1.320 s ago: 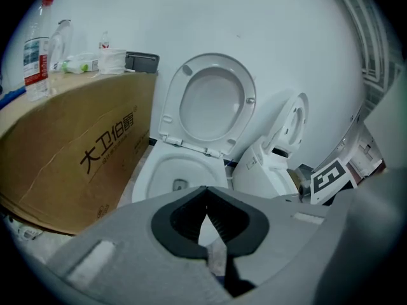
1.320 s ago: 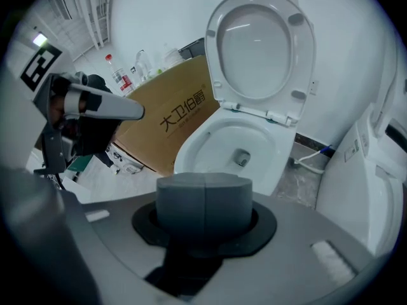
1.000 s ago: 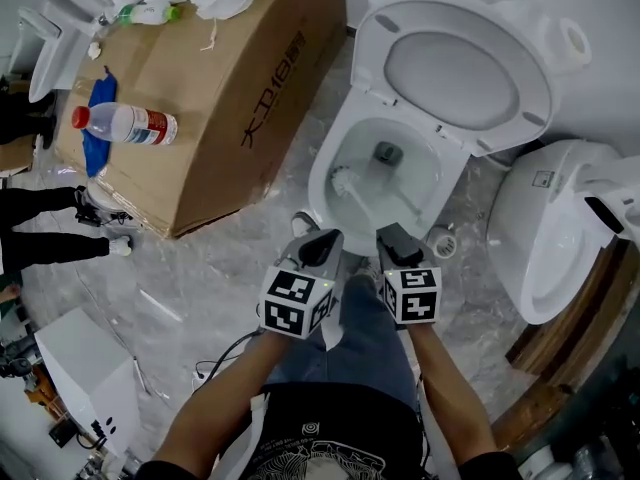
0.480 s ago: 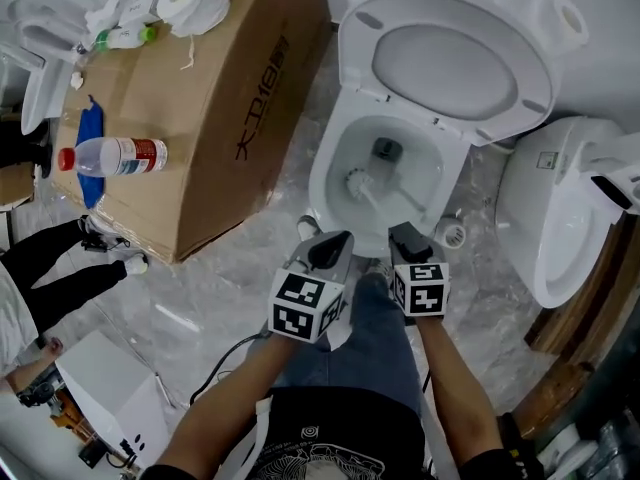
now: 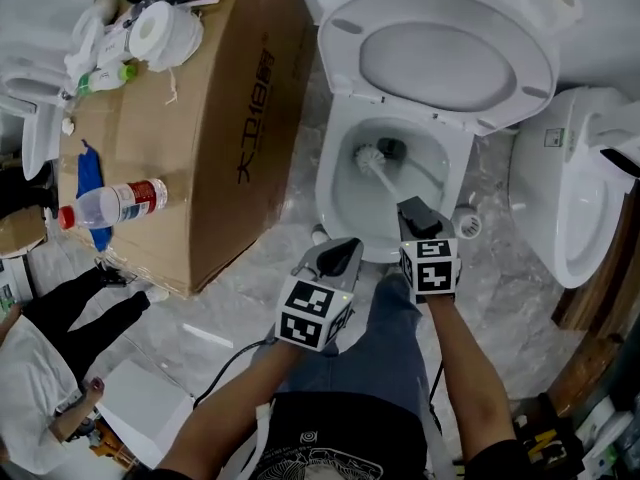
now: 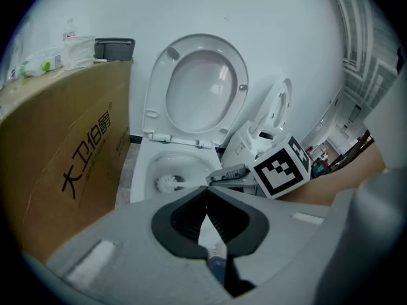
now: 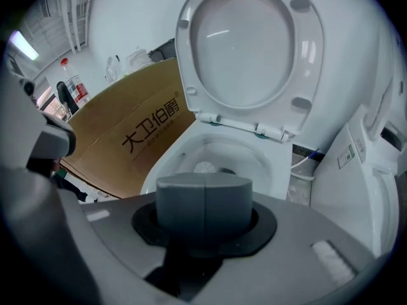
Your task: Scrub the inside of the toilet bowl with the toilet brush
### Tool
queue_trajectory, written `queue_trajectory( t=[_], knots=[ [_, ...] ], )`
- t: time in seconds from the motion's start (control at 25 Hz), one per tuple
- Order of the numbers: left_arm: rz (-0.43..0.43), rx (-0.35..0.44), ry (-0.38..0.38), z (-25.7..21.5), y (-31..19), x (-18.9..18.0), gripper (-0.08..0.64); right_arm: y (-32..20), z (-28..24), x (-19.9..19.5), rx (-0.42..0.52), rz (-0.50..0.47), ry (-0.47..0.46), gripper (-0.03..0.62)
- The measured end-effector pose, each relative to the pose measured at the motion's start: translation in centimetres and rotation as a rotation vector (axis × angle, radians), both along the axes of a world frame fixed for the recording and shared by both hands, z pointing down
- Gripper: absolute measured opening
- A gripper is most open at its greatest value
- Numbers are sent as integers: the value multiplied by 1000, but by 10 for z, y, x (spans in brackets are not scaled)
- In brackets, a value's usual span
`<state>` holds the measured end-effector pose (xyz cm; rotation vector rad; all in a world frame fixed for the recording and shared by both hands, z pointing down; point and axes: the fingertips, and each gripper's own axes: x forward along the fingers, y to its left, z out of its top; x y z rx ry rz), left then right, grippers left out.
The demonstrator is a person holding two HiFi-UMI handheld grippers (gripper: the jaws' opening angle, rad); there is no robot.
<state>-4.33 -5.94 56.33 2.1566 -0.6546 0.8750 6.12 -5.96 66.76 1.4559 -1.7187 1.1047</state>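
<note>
The toilet brush (image 5: 383, 174), clamped in the right gripper (image 5: 414, 212), was placed at the toilet bowl's (image 5: 338, 203) ten o'clock. The left gripper (image 5: 336, 256) was closed on nothing. Scrubbing was judged under way, unfinished.

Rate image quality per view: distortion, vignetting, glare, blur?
Head view: evenly lit, sharp, mild edge bending. Left gripper view: heavy fisheye, black corners, near jaws soft, toilet brush legible. Right gripper view: same fisheye and vignette, sheen on the raised lid, jaws block much of the bowl.

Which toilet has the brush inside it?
The toilet beside the cardboard box: the brush is in its bowl, held by the right gripper. The other toilet, to the right, shows no brush.
</note>
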Motion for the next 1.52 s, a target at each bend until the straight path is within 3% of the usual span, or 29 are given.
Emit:
queue_trajectory(
  t=[0.4,0.64,0.92,1.16,1.52],
  knots=[
    [121,11,-3,-2,-7,13,-3,-20,-6,39,43,110,41,149],
    [121,7,-4,-2,5,26,-3,10,-7,69,24,169,68,149],
    [105,2,-2,-2,28,45,-3,55,-8,88,-17,165,71,149],
    [80,-1,2,-3,41,58,-3,95,-9,75,-56,119,34,149],
    [41,3,0,-5,40,51,-3,121,-6,19,-81,65,-41,149]
  ],
)
